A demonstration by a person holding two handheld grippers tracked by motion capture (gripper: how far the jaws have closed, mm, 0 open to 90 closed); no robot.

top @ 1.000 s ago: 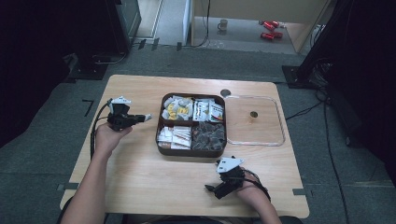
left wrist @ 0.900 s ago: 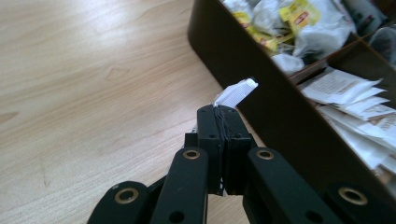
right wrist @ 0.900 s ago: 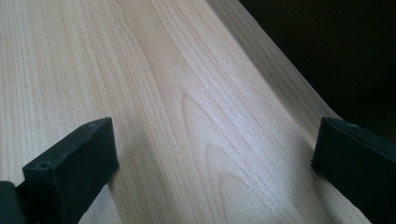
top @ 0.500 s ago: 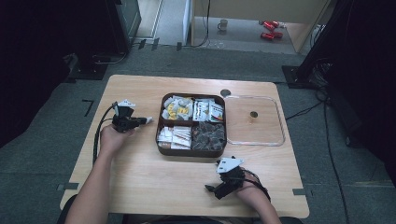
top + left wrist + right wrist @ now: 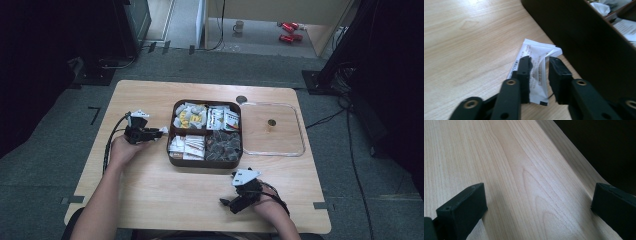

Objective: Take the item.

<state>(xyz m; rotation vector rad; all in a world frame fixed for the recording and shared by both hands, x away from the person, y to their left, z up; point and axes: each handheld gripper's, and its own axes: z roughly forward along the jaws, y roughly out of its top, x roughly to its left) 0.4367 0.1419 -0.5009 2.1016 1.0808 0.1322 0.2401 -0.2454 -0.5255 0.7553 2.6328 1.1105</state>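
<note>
Left tongs (image 5: 539,75) pinch a flat, crinkled paper sachet (image 5: 535,66) — printed white.

1. The high view looks down from above the person's side. It sees the whole table (image 5: 150,190) and the floor far behind it.
2. The left gripper view sits low and very close. It looks along the left tongs (image 5: 539,67) at a white packet (image 5: 534,53) and the dark box (image 5: 584,40) wall.
3. The right gripper view is also low. It looks between the right tongs (image 5: 536,207) across the bare table to its edge.
4. All three views share the table top.

L gripper (image 5: 159,131) fingers nearly closed, R gripper (image 5: 226,202) fingers wide apart
</note>
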